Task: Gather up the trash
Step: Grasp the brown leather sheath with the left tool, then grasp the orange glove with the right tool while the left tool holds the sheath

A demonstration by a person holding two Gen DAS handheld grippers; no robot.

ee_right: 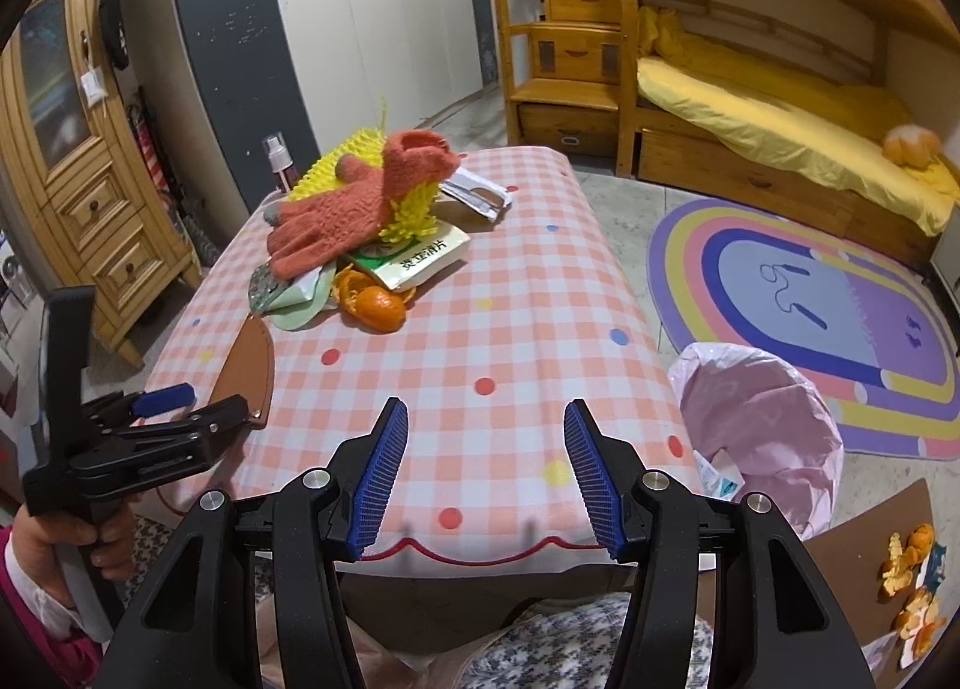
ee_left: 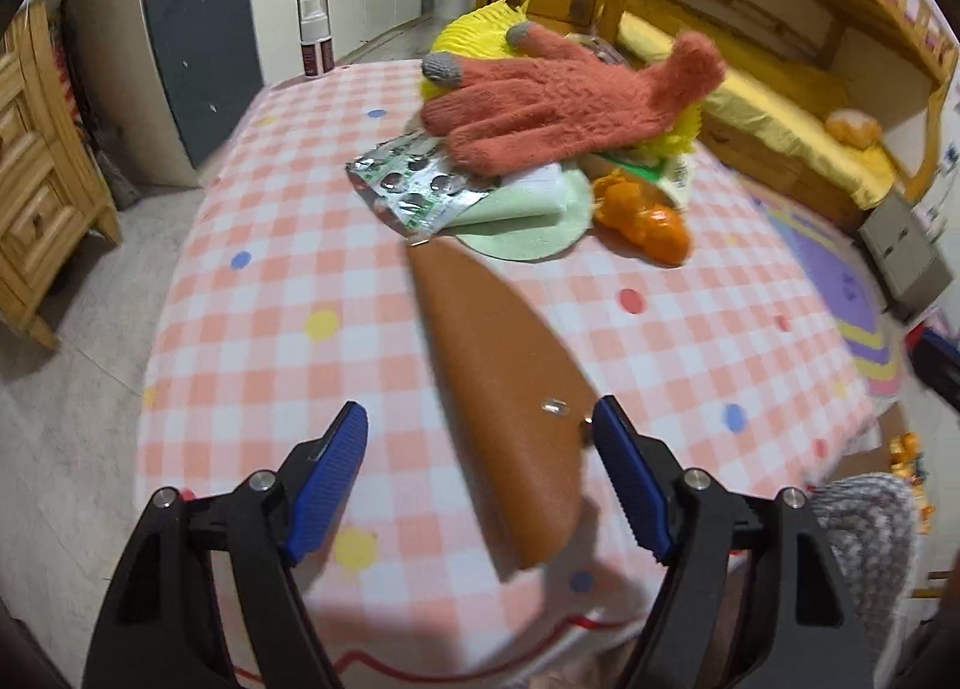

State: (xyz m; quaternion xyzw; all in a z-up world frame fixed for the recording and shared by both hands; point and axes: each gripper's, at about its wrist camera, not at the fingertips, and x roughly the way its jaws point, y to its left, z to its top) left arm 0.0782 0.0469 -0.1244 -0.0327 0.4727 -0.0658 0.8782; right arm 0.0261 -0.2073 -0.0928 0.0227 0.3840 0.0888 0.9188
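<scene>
A: Start at the fingers. What is the left gripper (ee_left: 480, 425) doing?

B: Its ribbed blue fingers (ee_left: 333, 476) stand apart, released, nothing pressed between them. They straddle the near end of a smooth brown leather case (ee_left: 510, 407), a long tapered shape with a small metal stud; the right-hand finger is just beside its edge.

A: And the right gripper (ee_right: 486, 419)?

B: Also released, its finely grooved blue fingers (ee_right: 378, 485) spread over bare cloth at the near edge of the desk (ee_right: 540, 293), which wears a soft pink-and-white checked cover with coloured dots.

A: Where is the trash, taking the leather case as the landmark?

B: Just beyond its pointed far tip lies the heap. Nearest is a crinkled foil blister pack (ee_left: 414, 188) on a round, pale green pad (ee_left: 528, 221). Right of that is glossy, curled orange peel (ee_left: 645, 218). A flat printed packet (ee_right: 414, 263) lies behind the peel. On top sprawls a fuzzy orange knit glove (ee_left: 558, 101) with grey fingertips, over a yellow chenille mitt (ee_right: 408, 215) of stubby noodles.

A: Anything further out?

B: A bin lined with thin, wrinkled pink plastic (ee_right: 762, 419) stands on the floor, well apart from the case, off the desk's right side. More peel scraps (ee_right: 912, 581) lie on brown card beyond it.
</scene>
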